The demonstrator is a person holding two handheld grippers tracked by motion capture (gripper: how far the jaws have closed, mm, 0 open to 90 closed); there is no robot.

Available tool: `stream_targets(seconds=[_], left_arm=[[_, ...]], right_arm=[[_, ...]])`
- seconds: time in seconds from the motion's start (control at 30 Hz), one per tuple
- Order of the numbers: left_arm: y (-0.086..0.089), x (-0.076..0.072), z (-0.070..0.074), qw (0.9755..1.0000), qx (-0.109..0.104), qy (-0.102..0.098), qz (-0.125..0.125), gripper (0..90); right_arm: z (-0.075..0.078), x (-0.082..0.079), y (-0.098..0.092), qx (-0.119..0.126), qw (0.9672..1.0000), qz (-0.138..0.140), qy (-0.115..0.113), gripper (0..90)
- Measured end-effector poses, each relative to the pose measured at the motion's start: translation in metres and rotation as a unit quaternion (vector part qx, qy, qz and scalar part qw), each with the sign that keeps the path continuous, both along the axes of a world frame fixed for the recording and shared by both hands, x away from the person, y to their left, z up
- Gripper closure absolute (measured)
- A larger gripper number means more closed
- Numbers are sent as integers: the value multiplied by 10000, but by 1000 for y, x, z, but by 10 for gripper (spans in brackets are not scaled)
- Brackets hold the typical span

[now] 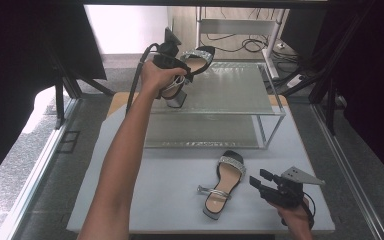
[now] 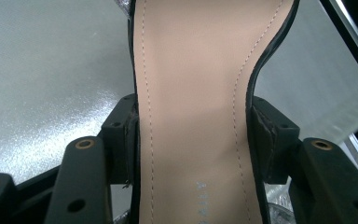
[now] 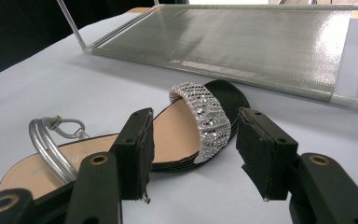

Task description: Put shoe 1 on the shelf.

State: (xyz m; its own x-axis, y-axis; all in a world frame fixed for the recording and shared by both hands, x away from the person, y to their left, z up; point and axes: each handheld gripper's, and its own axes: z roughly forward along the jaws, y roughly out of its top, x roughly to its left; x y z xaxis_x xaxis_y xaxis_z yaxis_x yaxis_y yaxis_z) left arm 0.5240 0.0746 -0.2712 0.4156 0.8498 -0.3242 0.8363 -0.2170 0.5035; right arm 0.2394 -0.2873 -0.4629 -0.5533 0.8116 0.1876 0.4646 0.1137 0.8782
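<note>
Your left hand-held gripper (image 1: 177, 60) clamps a sandal (image 1: 192, 67) over the glass shelf (image 1: 230, 90); right hand-held gripper (image 1: 260, 181) gapes beside second sandal (image 1: 225, 182) on pale surface (image 1: 170, 190).

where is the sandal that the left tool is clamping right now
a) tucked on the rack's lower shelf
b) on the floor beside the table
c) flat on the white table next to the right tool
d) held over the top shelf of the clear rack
d: the left tool grips the sandal by the sides of its sole, at the top shelf of the rack; the high view shows its heel near the shelf's left edge.
</note>
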Motion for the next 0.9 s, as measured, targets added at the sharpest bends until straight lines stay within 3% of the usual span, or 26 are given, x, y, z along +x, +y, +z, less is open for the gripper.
stream_targets(seconds=[0.13, 0.43, 0.63, 0.83, 0.87, 0.9], left_arm=[[-2, 7, -6, 9999, -11, 43, 139, 426], [-8, 21, -24, 9989, 213, 190, 366, 424], [-10, 26, -28, 9979, 254, 254, 538, 422], [-14, 28, -35, 9973, 369, 280, 566, 416], [-15, 28, -37, 9972, 310, 294, 610, 412], [-17, 29, -40, 9972, 395, 317, 546, 416]], right_arm=[[1, 0, -1, 19, 10000, -6, -12, 464], [0, 0, -1, 0, 9999, -101, -41, 464], [0, -2, -1, 3, 9999, -87, -62, 465], [1, -3, 0, 21, 9998, -157, -103, 464], [2, -3, 0, 31, 9998, -161, -106, 464], [2, -3, -1, 31, 9998, -168, -110, 465]])
